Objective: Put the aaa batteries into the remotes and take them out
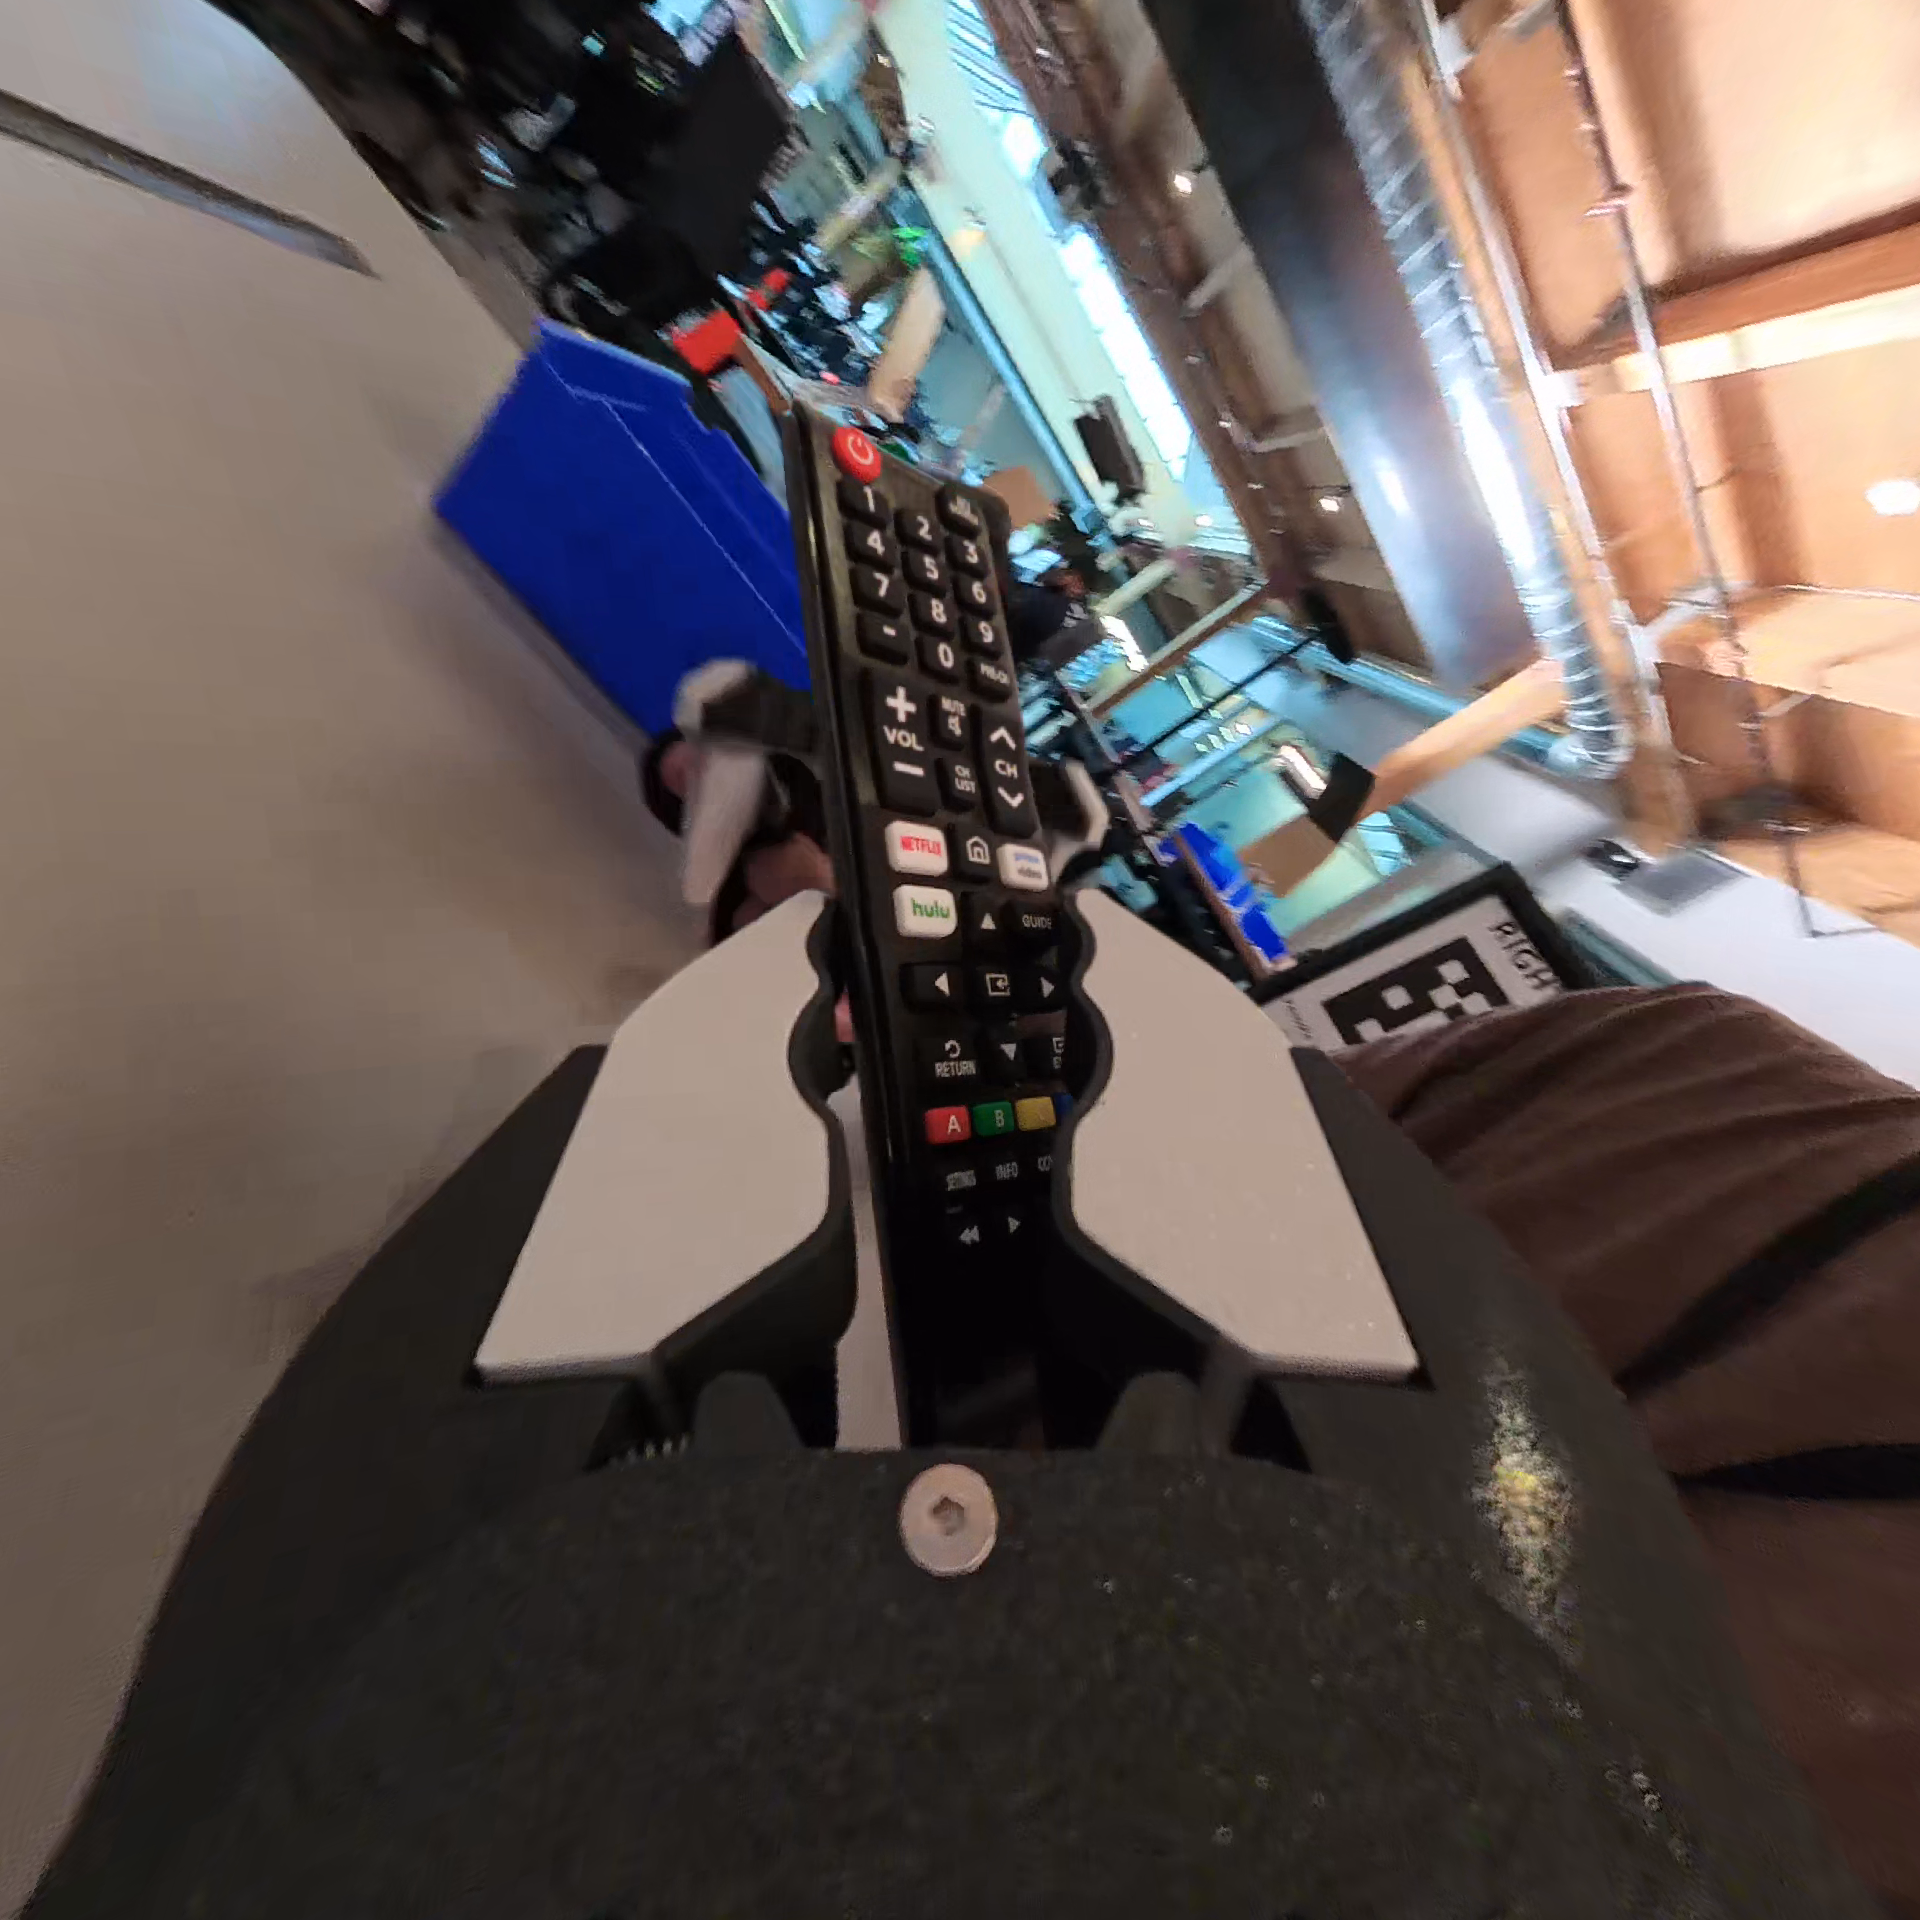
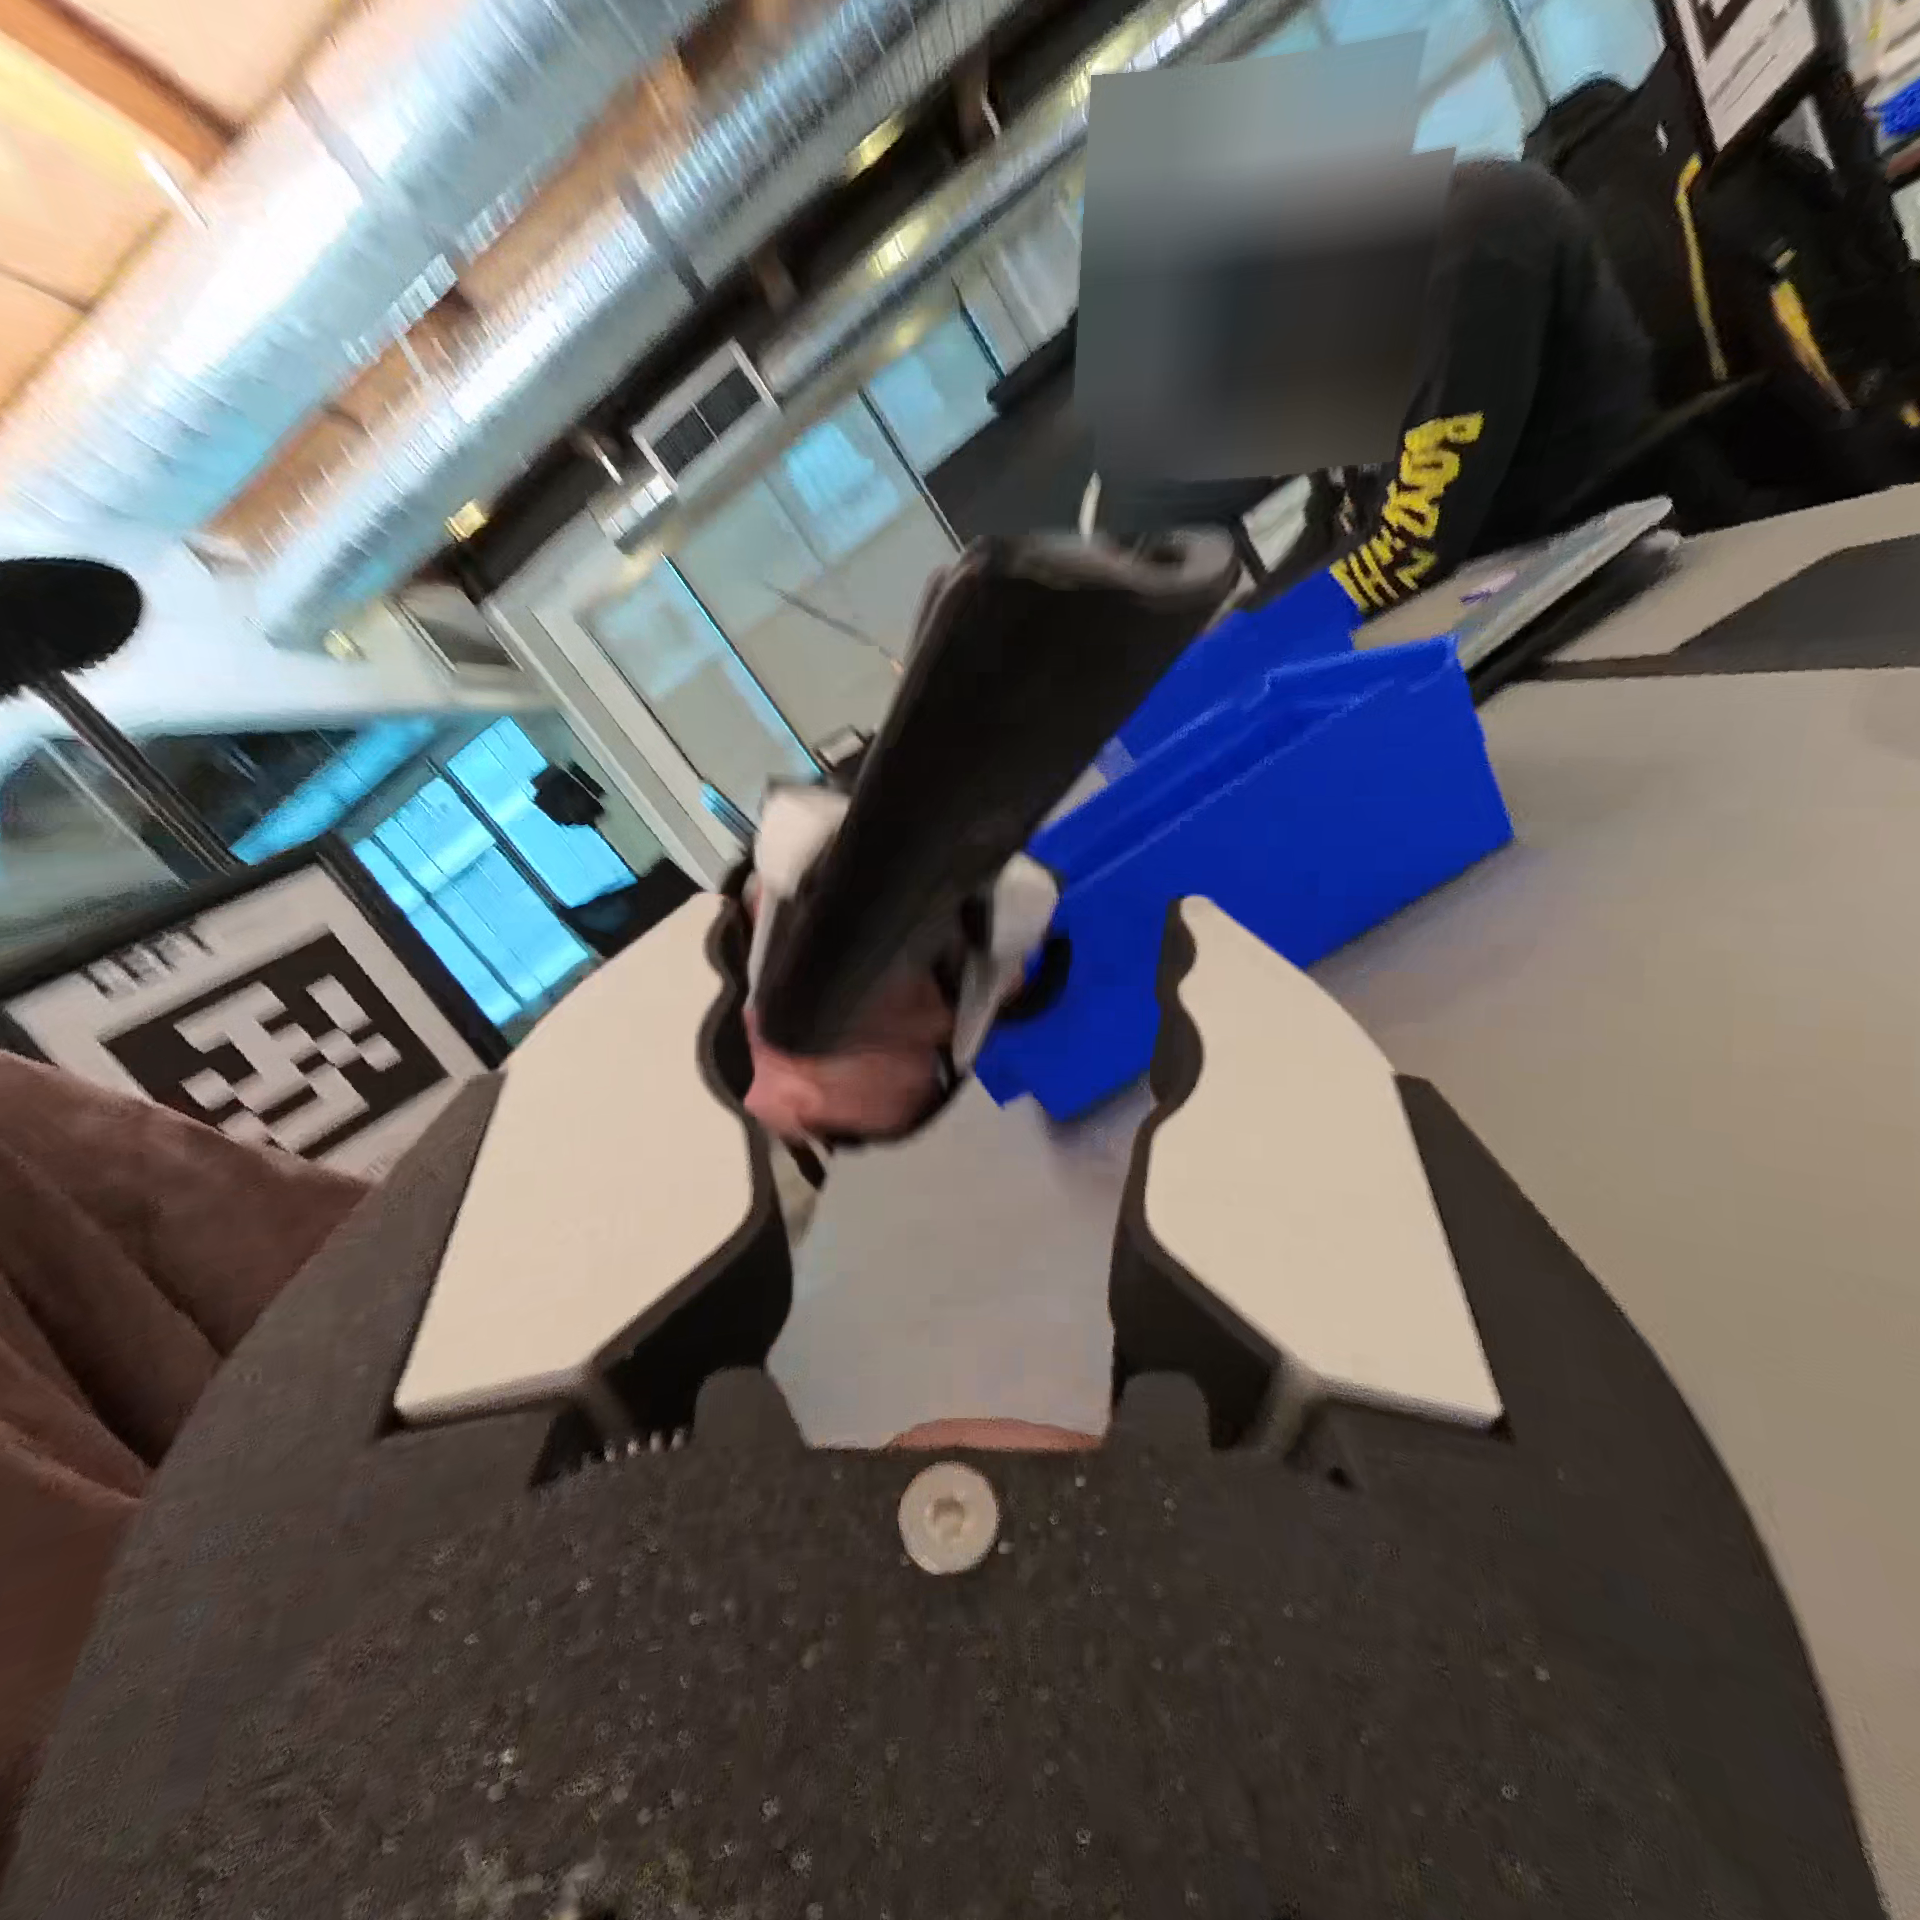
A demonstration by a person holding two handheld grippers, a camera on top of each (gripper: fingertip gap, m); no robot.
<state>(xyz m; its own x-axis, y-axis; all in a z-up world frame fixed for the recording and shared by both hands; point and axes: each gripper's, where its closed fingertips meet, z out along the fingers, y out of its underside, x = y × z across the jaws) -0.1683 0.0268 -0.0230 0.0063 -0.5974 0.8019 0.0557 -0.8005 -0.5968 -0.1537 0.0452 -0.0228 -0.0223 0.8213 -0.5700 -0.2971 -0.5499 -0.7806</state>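
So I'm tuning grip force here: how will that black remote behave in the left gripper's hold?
The remote looks like stiff plastic, so it likely won't bend. It is long and reaches well past the left gripper, which clamps its lower half, so it may pivot if pushed. Its smooth edges could slip.

**A:** Item one, the left gripper?

**B:** Left gripper (image 1: 951, 914): jaws closed on the sides of a black remote (image 1: 925, 623), clamping its lower half. The fingers are light grey with black inner edges.

**A:** Item two?

**B:** Right gripper (image 2: 951, 914): jaws spread wide, gripping nothing. In the left wrist view its pale fingers (image 1: 717, 790) stand on either side of the remote, higher up. Whether they touch it cannot be told.

**A:** Arms and hands?

**B:** One brown sleeve (image 1: 1662, 1195) beside the left gripper's body. Part of a hand (image 2: 842, 1091), blurred, sits just under the left gripper's far fingertips.
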